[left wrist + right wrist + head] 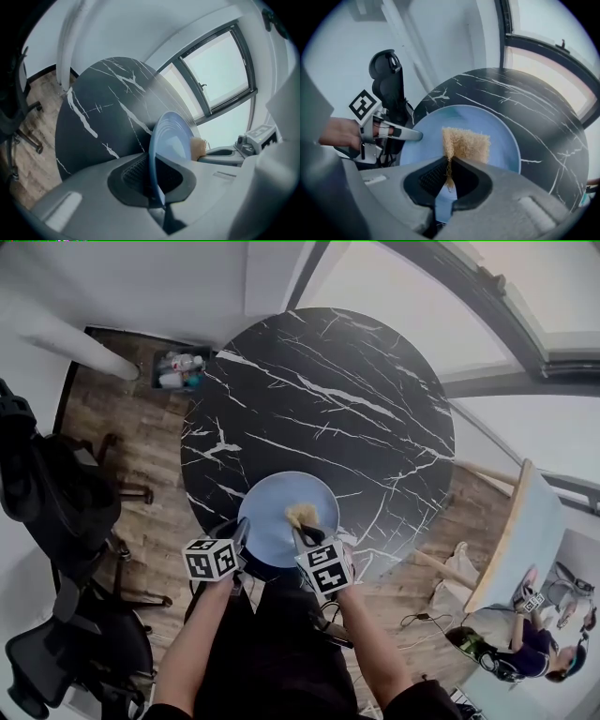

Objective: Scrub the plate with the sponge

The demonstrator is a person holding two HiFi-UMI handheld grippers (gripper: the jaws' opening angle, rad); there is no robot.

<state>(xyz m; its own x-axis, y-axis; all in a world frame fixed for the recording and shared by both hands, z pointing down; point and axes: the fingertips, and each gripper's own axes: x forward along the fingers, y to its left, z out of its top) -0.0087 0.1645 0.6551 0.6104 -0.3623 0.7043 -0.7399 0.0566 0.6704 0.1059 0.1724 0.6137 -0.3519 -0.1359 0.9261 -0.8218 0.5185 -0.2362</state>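
A light blue plate (272,521) lies at the near edge of the round black marble table (319,409). My left gripper (240,538) is shut on the plate's left rim; in the left gripper view the plate (171,138) stands edge-on between the jaws of the left gripper (154,180). My right gripper (302,538) is shut on a tan sponge (301,515) that rests on the plate's right part. In the right gripper view the sponge (466,143) sticks out of the right gripper (449,176) over the plate (501,140).
A black office chair (56,512) stands on the wooden floor at the left. A bin with bottles (180,369) sits by the table's far left edge. A person (520,634) sits at the lower right, behind a pale board (516,540).
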